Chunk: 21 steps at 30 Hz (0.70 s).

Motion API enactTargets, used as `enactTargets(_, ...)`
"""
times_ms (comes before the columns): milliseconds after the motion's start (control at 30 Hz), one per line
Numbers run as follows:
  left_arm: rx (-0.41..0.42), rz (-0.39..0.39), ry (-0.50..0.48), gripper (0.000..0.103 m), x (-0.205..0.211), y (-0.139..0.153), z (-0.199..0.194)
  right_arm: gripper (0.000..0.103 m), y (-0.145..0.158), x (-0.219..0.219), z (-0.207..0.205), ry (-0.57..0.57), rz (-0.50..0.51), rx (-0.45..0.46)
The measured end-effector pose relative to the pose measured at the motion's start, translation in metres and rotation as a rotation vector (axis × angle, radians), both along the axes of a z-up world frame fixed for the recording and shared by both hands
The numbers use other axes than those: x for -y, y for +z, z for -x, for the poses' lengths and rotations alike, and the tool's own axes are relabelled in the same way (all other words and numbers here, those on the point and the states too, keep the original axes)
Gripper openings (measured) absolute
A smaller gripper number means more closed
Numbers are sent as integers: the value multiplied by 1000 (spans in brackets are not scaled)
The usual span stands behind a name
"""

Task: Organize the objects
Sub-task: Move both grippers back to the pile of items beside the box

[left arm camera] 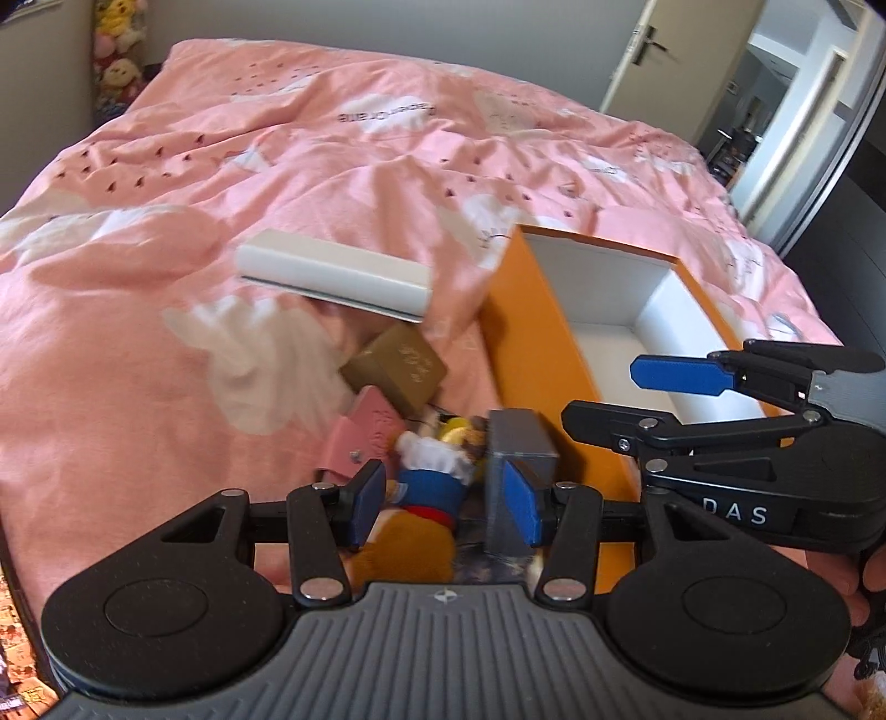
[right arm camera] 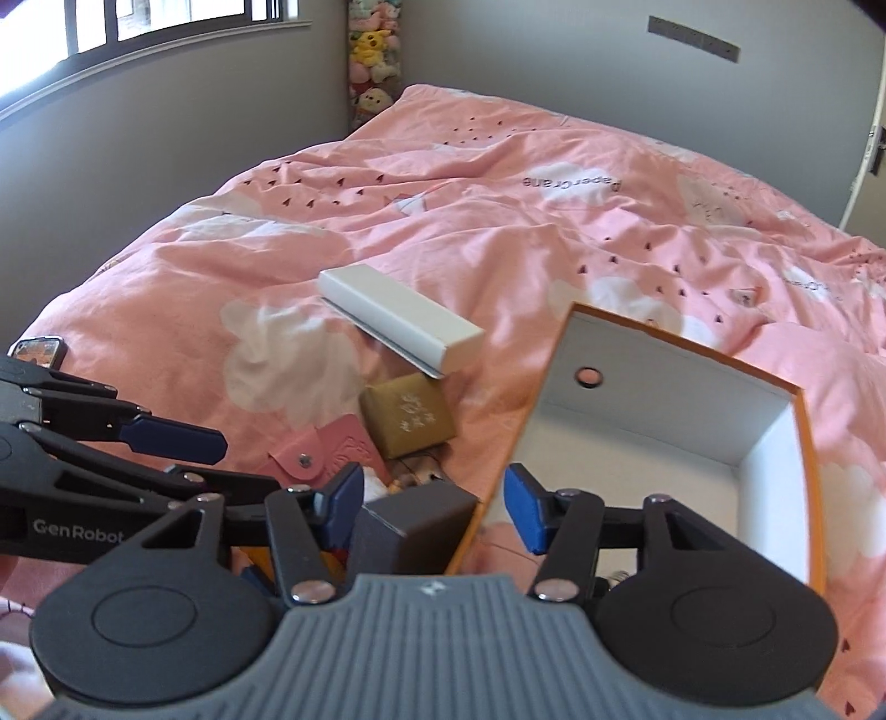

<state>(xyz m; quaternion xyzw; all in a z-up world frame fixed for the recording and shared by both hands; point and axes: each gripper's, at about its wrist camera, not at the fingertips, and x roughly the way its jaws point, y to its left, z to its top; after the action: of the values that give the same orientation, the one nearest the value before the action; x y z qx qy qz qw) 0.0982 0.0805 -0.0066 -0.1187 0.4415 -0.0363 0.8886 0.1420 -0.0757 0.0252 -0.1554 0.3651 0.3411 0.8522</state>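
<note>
The left hand-held gripper is hanging low over the near edge of the bed, its jaws spread apart and gripping nothing. Between and just beyond its blue pads, a stuffed toy in a blue jacket is lying beside a small grey box; whether the right pad is touching that box cannot be told. The grey box is sitting close against the long outer wall of the orange box, which is resting open-topped and tilted on the pink quilt, its white inside showing.

The right hand-held gripper is hovering with its jaws wide and released: one finger is over the grey box, the other over the near part of the orange box's opening, with the wall edge running between them (a tight spot).

A pink pouch is lying left of the toy, a gold box just beyond it, and farther off a long white box is lying askew. Beyond the white box, the quilt is stretching wide and open toward the far wall. A door is standing ajar at the far right.
</note>
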Motion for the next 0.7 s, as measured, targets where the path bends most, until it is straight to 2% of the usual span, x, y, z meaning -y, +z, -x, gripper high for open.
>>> enactTargets(133, -19, 12, 44, 58, -18, -7, -5, 54, -8, -19, -10, 20, 0, -30)
enactTargets(300, -39, 21, 89, 58, -38, -16, -13, 42, -22, -37, -24, 27, 15, -86)
enactTargets(500, -69, 34, 116, 55, -55, -25, -27, 42, -39, -53, -44, 23, 27, -165)
enactTargets(600, -92, 63, 109, 55, -60, -32, -37, 42, -45, -61, -54, 18, 27, -200)
enactTargets(700, -143, 52, 44, 55, -54, -44, -49, 41, -48, -66, -62, 13, 32, -209)
